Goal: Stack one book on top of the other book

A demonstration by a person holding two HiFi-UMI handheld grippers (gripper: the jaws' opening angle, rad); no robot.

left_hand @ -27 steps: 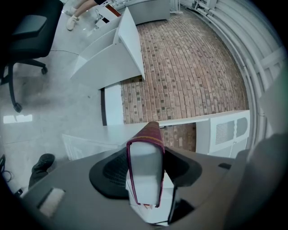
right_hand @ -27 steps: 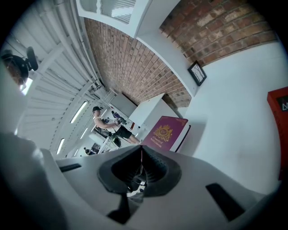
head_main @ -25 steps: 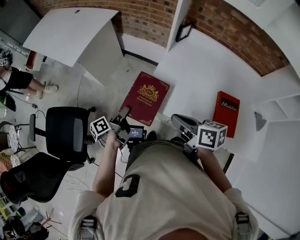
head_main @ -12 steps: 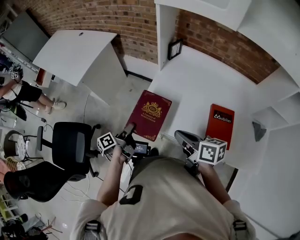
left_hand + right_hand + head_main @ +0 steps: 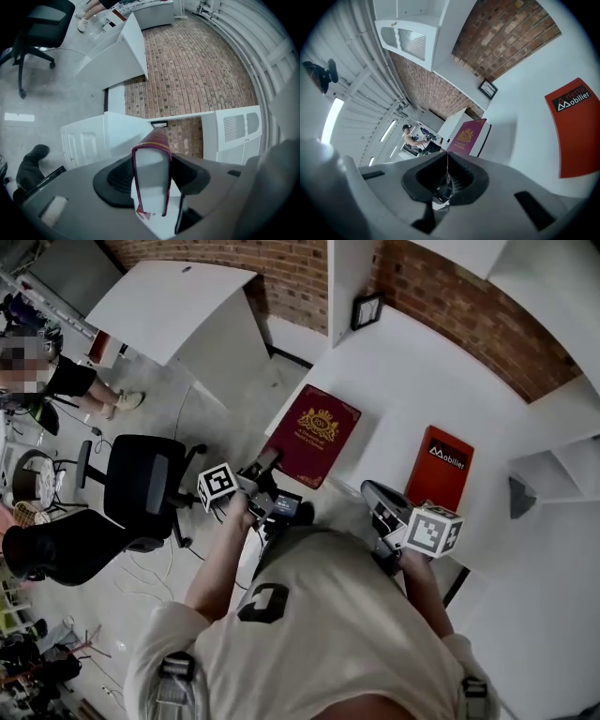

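We have brought the maroon book (image 5: 317,432) nearer the red book (image 5: 439,468), which lies flat on the table (image 5: 394,381), so stacking looks close. Our left hand-held gripper (image 5: 262,465) grasps the maroon book's near edge, holding it over the table's left edge; our right hand-held gripper (image 5: 377,500) is clenched, empty.

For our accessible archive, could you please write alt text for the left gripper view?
The left gripper holds a maroon book edge-on between its jaws, its white pages toward the camera. Behind it are a white cabinet, a brick wall and, at upper left, a black office chair.
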